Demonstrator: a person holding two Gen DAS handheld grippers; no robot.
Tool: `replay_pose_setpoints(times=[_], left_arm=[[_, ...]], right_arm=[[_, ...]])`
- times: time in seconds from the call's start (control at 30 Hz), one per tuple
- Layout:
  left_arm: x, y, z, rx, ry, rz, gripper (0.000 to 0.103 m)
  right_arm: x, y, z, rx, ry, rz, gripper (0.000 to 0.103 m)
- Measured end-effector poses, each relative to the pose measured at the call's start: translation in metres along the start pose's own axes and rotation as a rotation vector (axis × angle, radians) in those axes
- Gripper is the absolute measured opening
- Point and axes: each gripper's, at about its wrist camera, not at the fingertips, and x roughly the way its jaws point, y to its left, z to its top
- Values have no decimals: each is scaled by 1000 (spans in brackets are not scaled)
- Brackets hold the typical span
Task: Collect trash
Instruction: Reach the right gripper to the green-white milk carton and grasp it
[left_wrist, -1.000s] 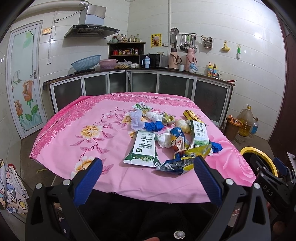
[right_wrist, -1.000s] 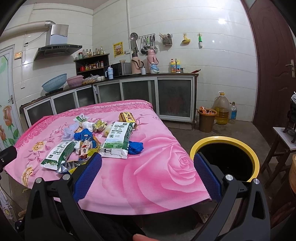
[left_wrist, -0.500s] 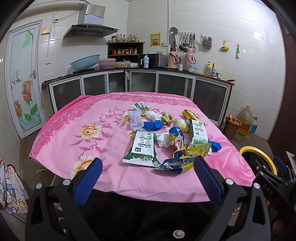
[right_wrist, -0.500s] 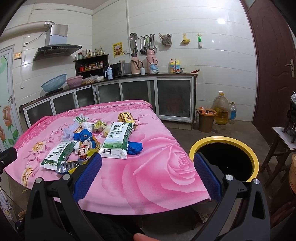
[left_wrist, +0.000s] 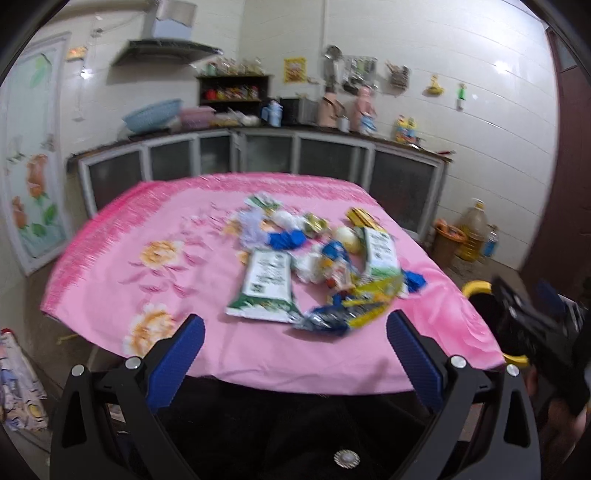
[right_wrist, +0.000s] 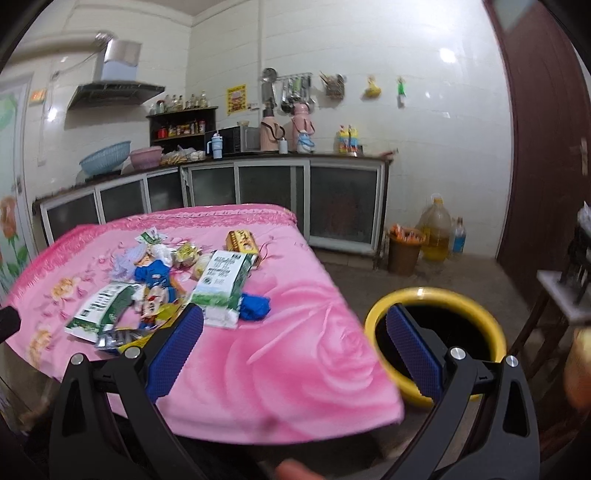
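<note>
While both frames smear with motion blur, the near parts read clearly: left gripper (left_wrist: 295, 350) with black angular arms and blue ribbed pads, fingers (left_wrist: 177, 360) spread wide, nothing between them. Right gripper (right_wrist: 295, 349) the same build, fingers (right_wrist: 415, 354) likewise spread wide and empty.

Both hang at the near edge of the counter (left_wrist: 110, 280), which is draped in a glossy pink cloth printed with flowers and one large rose; its underside and legs are hidden.

Trash pile (left_wrist: 317, 266) sits mid-counter, toward the right half. Nearest piece: crumpled foil wrapper (left_wrist: 325, 321), dark blue and silver, beside a yellow crinkled packet (left_wrist: 373, 299). Flat green-and-white pouch (left_wrist: 267, 284) lies left of these; a second one (right_wrist: 221, 284) lies right, with a scrunched blue wad (right_wrist: 254, 306) touching its edge. Behind: white crumpled paper, a pale round lump, a small yellow box (right_wrist: 242, 242). Print on all packaging illegible.

Round bin (right_wrist: 436, 332), yellow rim, black interior, stands on the floor just beside the counter's right corner; the right pad covers part of its rim, its base out of sight.

Far back: glass-fronted cabinets (right_wrist: 273, 188), white tiled wall, hanging utensils, blurred.
</note>
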Motion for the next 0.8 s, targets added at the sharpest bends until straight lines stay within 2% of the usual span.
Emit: replay_pose_setpoints(times=[0.13,0.17,0.27,0.3,0.4,0.5,0.67,0.8], left_arm=[[12,-1,-3,21,40,-141,95],[17,-1,-5,20,62,-194,95],[35,4,-6,12,137,-253,95],[44,9,-5,11,162,-252,95],[58,33,3,8,144,-218,95],[81,45,19,65,212,-142,95],[120,62,48,75,318,-176,95],[151,67,68,88,373,-172,95]], right_arm=[[15,-9,17,-31,15,85,95],[23,-10,21,-34,45,124,95],[55,-11,28,-26,187,289,95],[66,-8,28,-30,236,335,95],[97,4,28,-70,394,454,95],[119,9,31,-56,457,483,95],[166,12,49,48,577,568,95],[217,19,64,106,730,549,95]])
